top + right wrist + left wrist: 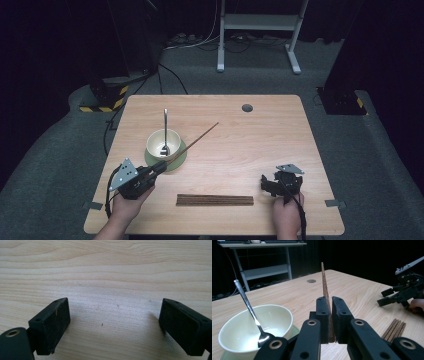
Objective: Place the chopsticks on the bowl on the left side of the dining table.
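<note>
Chopstick (325, 287) base hidden between left gripper (330, 305) jaws.

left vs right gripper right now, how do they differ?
The left gripper has its jaws shut on one chopstick, which juts past the bowl; the right gripper stands open with nothing between its jaws. The left is raised beside the bowl; the right points down at the bare table. Both have black jaws.

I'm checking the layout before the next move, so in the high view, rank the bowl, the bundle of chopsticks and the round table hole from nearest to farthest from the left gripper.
From the left gripper:
1. Bowl, just beyond it, on the green saucer.
2. Bundle of chopsticks, lying flat to its right, near the table's front edge.
3. Table hole, at the far side, right of centre.
</note>
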`<act>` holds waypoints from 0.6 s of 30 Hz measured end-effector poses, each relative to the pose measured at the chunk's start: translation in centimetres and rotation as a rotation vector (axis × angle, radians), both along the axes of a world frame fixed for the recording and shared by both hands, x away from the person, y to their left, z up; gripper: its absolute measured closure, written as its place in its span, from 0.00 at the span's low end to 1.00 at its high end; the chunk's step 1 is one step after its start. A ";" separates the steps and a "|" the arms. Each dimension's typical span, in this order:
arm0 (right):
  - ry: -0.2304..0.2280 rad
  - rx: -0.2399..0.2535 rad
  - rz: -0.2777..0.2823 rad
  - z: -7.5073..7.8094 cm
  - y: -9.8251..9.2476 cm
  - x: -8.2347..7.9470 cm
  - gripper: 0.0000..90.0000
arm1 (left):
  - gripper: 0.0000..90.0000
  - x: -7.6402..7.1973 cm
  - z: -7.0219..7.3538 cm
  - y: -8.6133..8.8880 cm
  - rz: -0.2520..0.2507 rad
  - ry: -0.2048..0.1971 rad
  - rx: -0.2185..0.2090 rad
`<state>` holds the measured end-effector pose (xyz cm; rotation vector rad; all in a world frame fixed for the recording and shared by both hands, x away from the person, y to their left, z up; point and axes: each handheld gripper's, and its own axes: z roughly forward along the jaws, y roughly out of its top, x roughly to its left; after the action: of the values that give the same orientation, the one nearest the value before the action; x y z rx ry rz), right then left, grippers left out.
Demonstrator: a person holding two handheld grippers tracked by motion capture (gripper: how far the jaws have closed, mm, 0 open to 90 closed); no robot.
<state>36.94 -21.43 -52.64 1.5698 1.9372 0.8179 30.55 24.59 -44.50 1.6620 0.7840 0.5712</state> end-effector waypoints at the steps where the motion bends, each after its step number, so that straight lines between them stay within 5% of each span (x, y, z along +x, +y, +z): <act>1: 0.000 0.000 -0.001 0.0 0.0 0.0 0.11 | 0.93 0.0 0.0 0.0 0.001 0.001 -0.003; 18: 0.000 -0.001 0.002 0.0 0.0 0.0 0.11 | 0.93 0.9 -0.5 2.1 0.075 0.011 -0.014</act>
<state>36.93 -21.44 -52.63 1.5678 1.9394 0.8171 31.47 26.64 -44.98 1.6293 0.8591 0.6075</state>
